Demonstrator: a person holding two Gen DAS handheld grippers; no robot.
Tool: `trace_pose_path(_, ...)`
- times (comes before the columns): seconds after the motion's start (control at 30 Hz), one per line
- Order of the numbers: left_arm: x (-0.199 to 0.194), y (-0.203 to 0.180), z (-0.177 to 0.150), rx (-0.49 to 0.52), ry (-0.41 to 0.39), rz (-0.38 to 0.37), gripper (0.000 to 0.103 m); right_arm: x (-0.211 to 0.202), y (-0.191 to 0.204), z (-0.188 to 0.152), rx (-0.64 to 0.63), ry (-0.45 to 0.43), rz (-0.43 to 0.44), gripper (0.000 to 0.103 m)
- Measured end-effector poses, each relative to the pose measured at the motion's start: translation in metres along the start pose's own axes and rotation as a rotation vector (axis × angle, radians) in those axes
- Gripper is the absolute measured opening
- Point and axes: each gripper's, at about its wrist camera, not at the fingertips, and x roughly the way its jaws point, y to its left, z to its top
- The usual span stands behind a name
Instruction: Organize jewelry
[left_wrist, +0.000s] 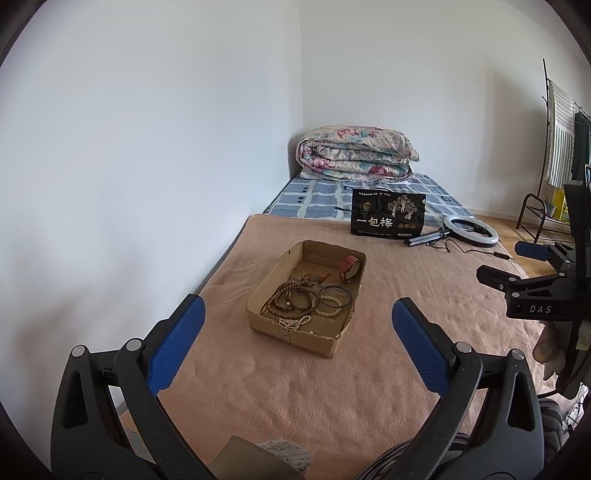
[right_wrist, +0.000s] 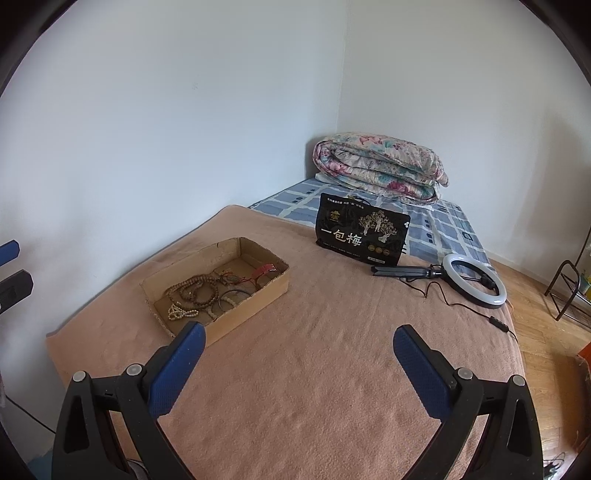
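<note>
The jewelry (left_wrist: 308, 301) lies in a heap inside an open cardboard box (left_wrist: 295, 332) on a pink blanket (left_wrist: 332, 387). Brown beads, pale beads and a dark ring are mixed together. From the left gripper (left_wrist: 297, 332), the box is at twelve o'clock. From the right gripper (right_wrist: 297, 350), it is at ten o'clock. Both grippers hold nothing, their fingers wide apart. A black bag (right_wrist: 364, 236) stands behind.
</note>
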Motion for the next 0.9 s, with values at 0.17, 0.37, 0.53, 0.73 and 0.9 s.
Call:
trace_pose_path(0.17, -0.0039, -0.0001, 0.0002, 0.002, -0.006, 0.004, 0.103, 0.0004, -0.0024, -0.0046, 0.020, 0.007, 0.009, 0.103)
trace_pose_path(0.37, -0.0053, -0.0006, -0.0001, 0.000, -0.007, 0.003, 0.103, -0.0004, -0.0062, -0.0082, 0.030, 0.010, 0.006, 0.103)
trace_pose_path(0.53, -0.0058, -0.0013, 0.0005, 0.000, -0.008, 0.002, 0.103, -0.0005, -0.0083, -0.0094, 0.038, 0.014, 0.004, 0.103)
trace_pose_path(0.73, -0.0055, -0.0018, 0.0005, 0.000, -0.007, 0.003, 0.103, -0.0004, -0.0092, -0.0091, 0.039, 0.015, 0.006, 0.103)
trace_pose_path(0.9, -0.0057, -0.0016, 0.0010, 0.000, -0.005, 0.003, 0.103, -0.0005, -0.0087, -0.0096, 0.039, 0.015, 0.005, 0.103)
